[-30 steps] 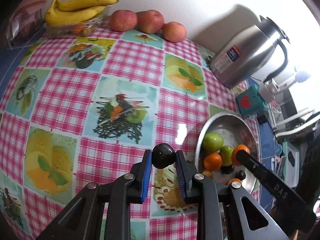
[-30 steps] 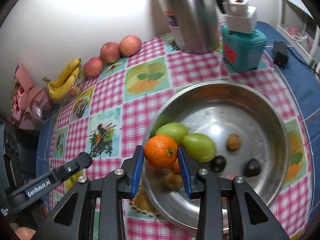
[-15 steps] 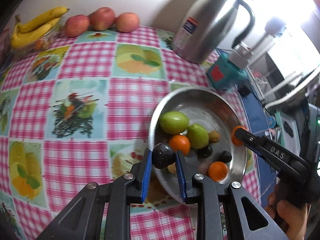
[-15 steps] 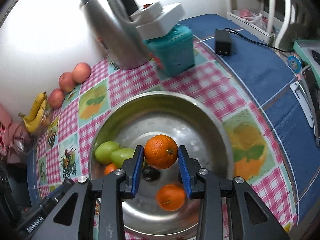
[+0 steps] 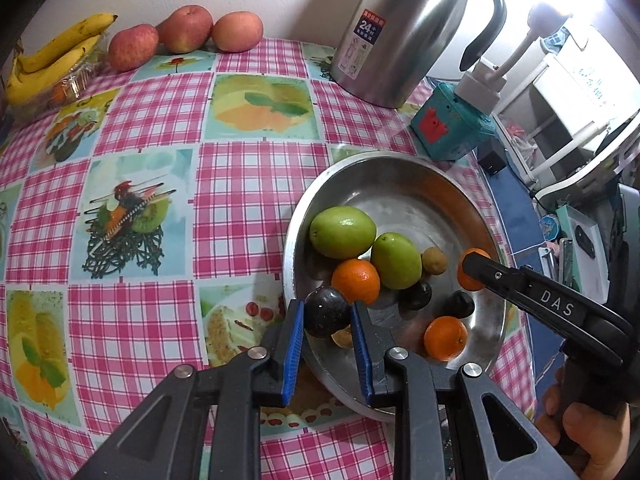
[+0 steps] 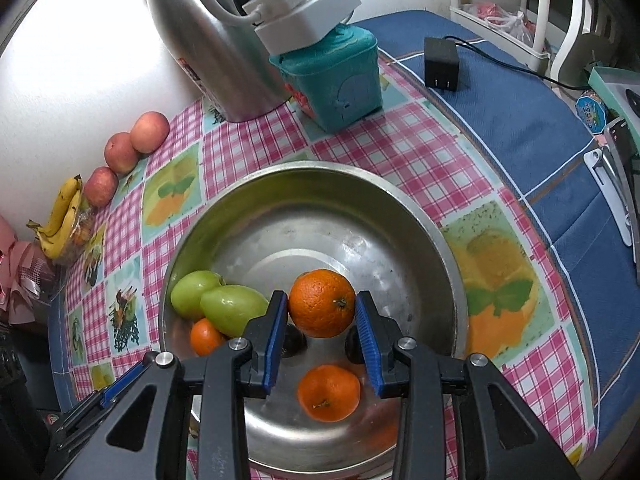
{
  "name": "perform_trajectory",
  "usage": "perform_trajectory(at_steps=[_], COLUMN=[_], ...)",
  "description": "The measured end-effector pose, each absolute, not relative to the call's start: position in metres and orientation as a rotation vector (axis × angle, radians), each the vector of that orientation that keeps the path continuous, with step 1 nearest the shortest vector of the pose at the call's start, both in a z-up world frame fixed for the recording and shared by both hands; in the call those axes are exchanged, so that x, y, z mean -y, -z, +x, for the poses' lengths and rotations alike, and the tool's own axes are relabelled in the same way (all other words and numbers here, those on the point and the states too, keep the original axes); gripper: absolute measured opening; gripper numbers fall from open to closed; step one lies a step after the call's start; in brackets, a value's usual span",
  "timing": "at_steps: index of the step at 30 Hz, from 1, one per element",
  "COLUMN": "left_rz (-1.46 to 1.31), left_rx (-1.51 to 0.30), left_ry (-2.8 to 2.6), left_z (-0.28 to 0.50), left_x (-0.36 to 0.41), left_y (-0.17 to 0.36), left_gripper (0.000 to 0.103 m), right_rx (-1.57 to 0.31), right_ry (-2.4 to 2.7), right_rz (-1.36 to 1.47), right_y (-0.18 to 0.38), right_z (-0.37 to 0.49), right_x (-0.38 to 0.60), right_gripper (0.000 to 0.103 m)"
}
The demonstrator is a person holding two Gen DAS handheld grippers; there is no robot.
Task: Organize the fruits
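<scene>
Left wrist view: left hand-held gripper (image 5: pixel 327 322) clamped on a dark plum (image 5: pixel 326 311), poised above the steel bowl (image 5: pixel 384 168) rim at 7 o'clock, seemingly for dropping in among the gathered fruit.

Right wrist view: right hand-held gripper (image 6: pixel 322 316) gripping an orange (image 6: pixel 322 303) over the bowl's centre, a second orange (image 6: pixel 329 393) at 6 o'clock below, likely awaiting release.

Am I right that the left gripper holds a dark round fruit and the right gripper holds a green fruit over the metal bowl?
Not quite. The right gripper holds an orange, not a green fruit; the right wrist view shows it clamped between the blue pads above the metal bowl. The two green fruits lie in the bowl. The left gripper does hold a dark round fruit.
</scene>
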State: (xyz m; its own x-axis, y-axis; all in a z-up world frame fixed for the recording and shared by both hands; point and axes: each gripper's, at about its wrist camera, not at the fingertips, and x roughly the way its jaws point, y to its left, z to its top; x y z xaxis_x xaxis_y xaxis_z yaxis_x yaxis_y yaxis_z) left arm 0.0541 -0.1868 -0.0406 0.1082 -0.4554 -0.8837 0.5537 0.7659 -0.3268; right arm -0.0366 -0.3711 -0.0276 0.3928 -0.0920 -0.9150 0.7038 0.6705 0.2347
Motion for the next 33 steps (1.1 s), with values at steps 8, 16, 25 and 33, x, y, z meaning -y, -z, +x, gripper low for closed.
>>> perform_trajectory(at_steps=[8, 16, 25, 33], left_rz=[0.101, 0.1, 0.106, 0.101], left_rx=[-1.261, -1.263, -1.275, -1.26], left_ry=[0.731, 0.729, 0.729, 0.714], left_z=[0.054, 0.054, 0.054, 0.055], left_x=[0.186, 0.186, 0.187, 0.184], left_y=[0.042, 0.042, 0.045, 0.042], left_gripper=[0.026, 0.027, 0.03, 0.061], right_rx=[-1.079, -1.06, -1.031, -1.044], right_ry=[0.556, 0.554, 0.601, 0.599], right_rz=[0.687, 0.681, 0.707, 0.689], right_y=[0.032, 0.028, 0.031, 0.03], right_z=[-0.036, -0.036, -0.044, -0.042], right_x=[0.371, 0.37, 0.38, 0.377], right_gripper=[0.037, 0.037, 0.037, 0.037])
